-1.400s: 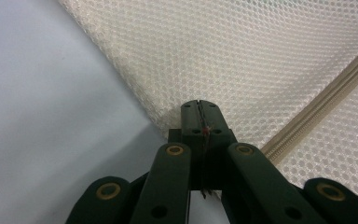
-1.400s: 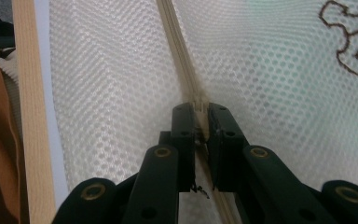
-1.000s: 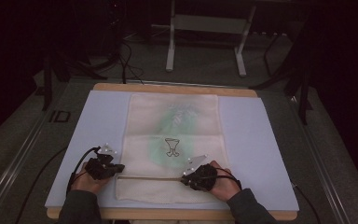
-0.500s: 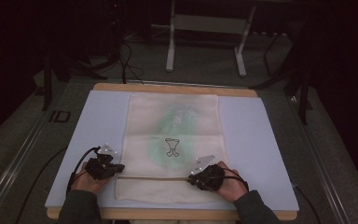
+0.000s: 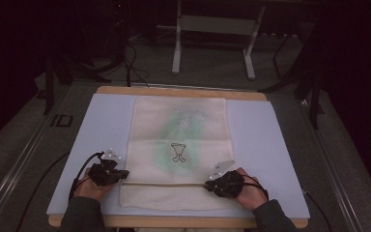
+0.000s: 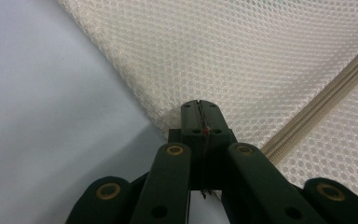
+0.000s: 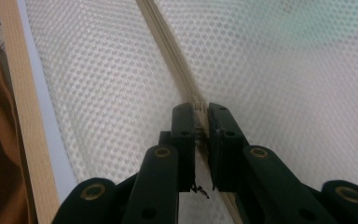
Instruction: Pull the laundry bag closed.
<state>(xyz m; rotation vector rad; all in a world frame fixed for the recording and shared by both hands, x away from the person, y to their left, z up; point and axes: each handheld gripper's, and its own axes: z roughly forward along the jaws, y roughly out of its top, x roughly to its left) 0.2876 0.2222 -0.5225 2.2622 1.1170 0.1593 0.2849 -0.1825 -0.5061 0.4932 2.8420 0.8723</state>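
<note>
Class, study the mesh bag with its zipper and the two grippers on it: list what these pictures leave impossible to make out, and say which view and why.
- Zipper pull: right gripper view, hidden between the jaws of the right gripper on the zipper.
- Bag edge in the left gripper: left gripper view, covered by the closed jaws.
- Contents of the mesh bag: high view, a green blur and a small emblem, too small and veiled by mesh.

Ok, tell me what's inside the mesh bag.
Through the mesh bag a pale green garment shows faintly, with a dark cup-like print at its middle. The weave blurs the rest, so its kind and anything beneath it stay hidden.
</note>
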